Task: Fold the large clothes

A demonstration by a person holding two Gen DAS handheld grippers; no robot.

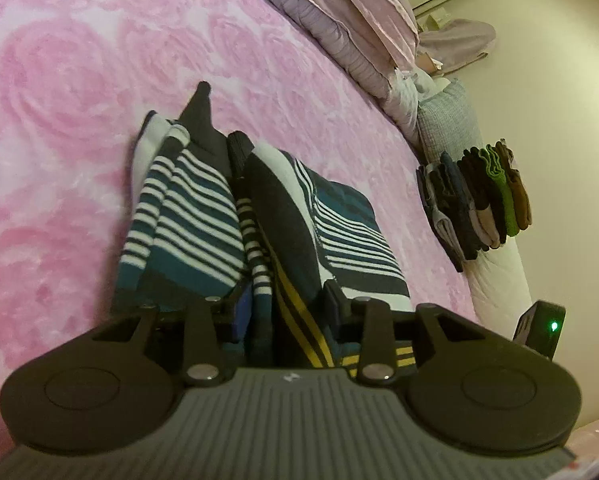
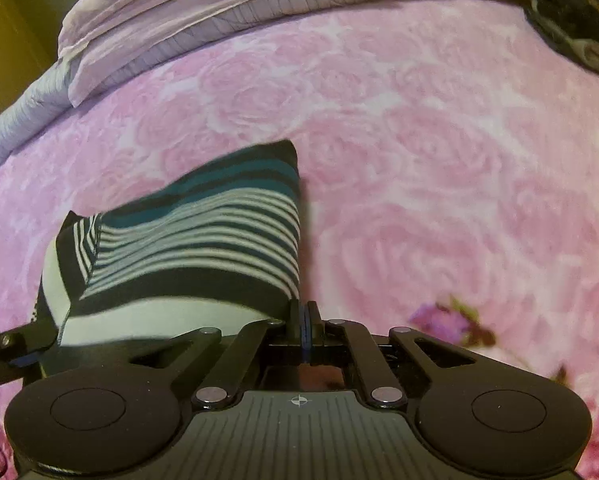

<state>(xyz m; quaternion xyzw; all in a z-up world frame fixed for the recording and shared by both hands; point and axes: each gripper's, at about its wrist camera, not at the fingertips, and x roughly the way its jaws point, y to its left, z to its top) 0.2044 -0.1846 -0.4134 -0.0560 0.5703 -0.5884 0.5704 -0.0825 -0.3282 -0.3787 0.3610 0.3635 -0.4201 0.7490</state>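
A striped garment [image 1: 203, 216] in teal, white and black, with yellow bands near me, lies partly folded on the pink rose-patterned bedcover [image 1: 79, 80]. My left gripper [image 1: 285, 304] is shut on a bunched fold of it, and the fabric fills the gap between its fingers. In the right wrist view the same garment [image 2: 203, 232] lies flat to the left. My right gripper [image 2: 304, 312] is shut at the garment's near right corner, where the edge runs into the closed pads. Part of the left gripper's body [image 2: 3, 348] shows at the left edge.
A stack of folded clothes [image 1: 479, 200] stands at the bed's far right, beside a grey pillow [image 1: 447, 120]. A lilac quilt [image 2: 179, 20] is heaped along the far side. A black device with a green light [image 1: 541, 328] sits at the right. The pink bedcover [image 2: 439, 160] spreads wide to the right.
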